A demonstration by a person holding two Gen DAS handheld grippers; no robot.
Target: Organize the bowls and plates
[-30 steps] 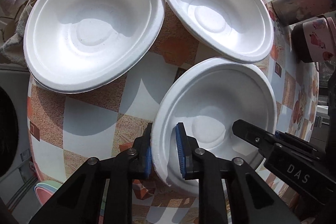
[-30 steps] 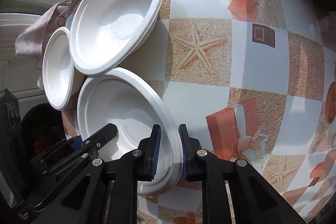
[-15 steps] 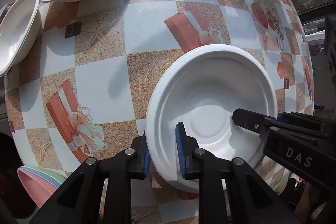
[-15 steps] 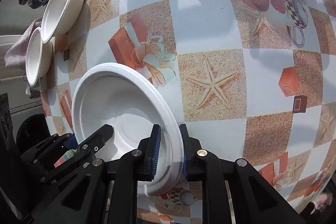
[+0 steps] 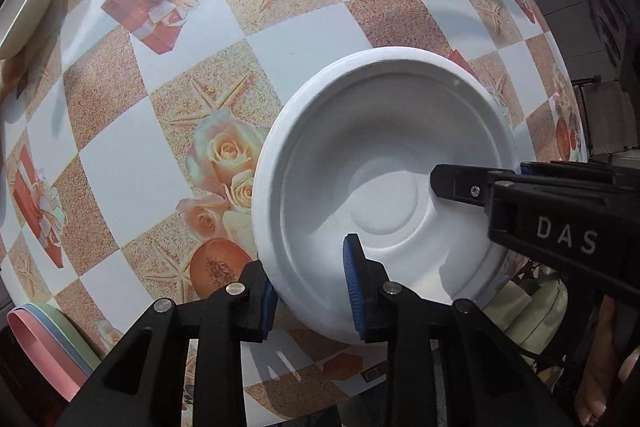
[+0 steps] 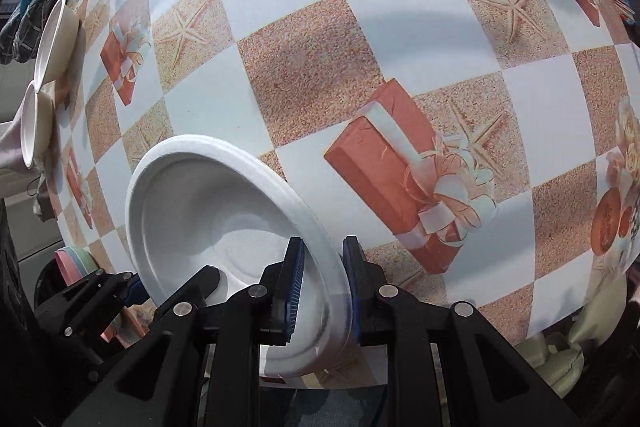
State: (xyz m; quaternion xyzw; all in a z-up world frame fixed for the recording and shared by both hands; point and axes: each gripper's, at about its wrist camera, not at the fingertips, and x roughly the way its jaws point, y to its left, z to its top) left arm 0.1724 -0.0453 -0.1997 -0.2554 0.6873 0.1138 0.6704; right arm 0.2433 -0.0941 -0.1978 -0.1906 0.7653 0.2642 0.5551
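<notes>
White moulded-pulp bowl (image 5: 384, 187) held at the near table edge by both grippers — nothing in it.

The table under its checked oilcloth of starfish, roses and gift boxes (image 6: 420, 39) fills both views; the wide, shallow bowl hangs over its near edge, looking light, thin-walled and easily dented, so the flat rim is the sensible hold, with a gentle squeeze. Two more white bowls (image 6: 44, 75), apparently empty, sit well apart at the far left edge, and a stack of pastel plates (pink, blue, green) (image 5: 48, 347) shows below the table's near-left corner. The left gripper (image 5: 310, 287) clamps the bowl's left rim, one pad inside, one outside — the right gripper (image 6: 320, 279) pinches the opposite rim likewise.
</notes>
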